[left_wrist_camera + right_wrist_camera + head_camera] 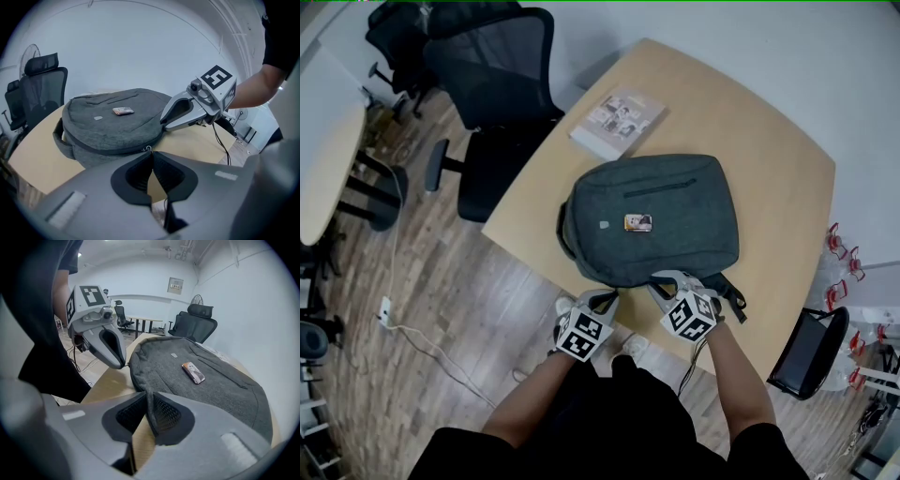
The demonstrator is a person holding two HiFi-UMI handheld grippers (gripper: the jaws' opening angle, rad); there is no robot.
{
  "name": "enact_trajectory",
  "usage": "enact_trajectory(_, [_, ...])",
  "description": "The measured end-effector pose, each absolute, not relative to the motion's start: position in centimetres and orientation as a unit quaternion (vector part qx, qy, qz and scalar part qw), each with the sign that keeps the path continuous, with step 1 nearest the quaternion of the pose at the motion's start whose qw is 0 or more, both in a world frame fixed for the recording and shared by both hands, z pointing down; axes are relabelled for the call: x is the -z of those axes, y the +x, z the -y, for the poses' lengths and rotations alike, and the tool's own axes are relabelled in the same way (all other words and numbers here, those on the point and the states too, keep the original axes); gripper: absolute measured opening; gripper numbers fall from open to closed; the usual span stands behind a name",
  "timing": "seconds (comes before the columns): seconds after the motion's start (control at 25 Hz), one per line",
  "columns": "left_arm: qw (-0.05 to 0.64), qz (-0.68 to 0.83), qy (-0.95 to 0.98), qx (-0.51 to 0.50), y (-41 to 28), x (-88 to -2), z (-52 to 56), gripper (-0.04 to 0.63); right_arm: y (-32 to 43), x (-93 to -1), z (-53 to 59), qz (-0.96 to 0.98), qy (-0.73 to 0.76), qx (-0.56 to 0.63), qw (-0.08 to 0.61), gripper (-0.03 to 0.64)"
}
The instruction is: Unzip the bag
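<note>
Bag [656, 220] — zip closed, contents unseen

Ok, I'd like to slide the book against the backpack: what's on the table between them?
Nothing. The head view shows only a narrow strip of bare table between the book and the backpack.

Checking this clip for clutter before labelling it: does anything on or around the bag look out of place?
Only a small printed card lying on top of the grey backpack, slightly askew. It looks loose, though it could be a sewn patch; if loose, it may slide off as the bag opens. Nothing else stands out.
</note>
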State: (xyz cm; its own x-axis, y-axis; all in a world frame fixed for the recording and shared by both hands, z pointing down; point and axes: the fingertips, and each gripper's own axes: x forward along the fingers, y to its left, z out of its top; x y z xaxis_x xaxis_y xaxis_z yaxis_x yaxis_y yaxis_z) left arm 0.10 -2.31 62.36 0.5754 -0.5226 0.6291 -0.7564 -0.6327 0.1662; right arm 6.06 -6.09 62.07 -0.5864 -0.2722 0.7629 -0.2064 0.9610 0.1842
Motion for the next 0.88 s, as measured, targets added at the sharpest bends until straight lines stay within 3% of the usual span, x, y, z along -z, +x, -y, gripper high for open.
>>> enact_trajectory(0.36, [0.236, 0.375, 0.859, -0.255, 2.9, -62.7, 2.6, 0.031, 5.8, -62.3, 4.7, 0.913, 0.099, 0.037, 0.395, 0.106])
enact_trajectory(0.88, [0.229, 0.386, 0.857, -0.254, 5.5, -63.0, 3.1, 0.034, 8.3, -59.5, 3.4, 0.934, 0.116, 0.008, 0.337, 0.12])
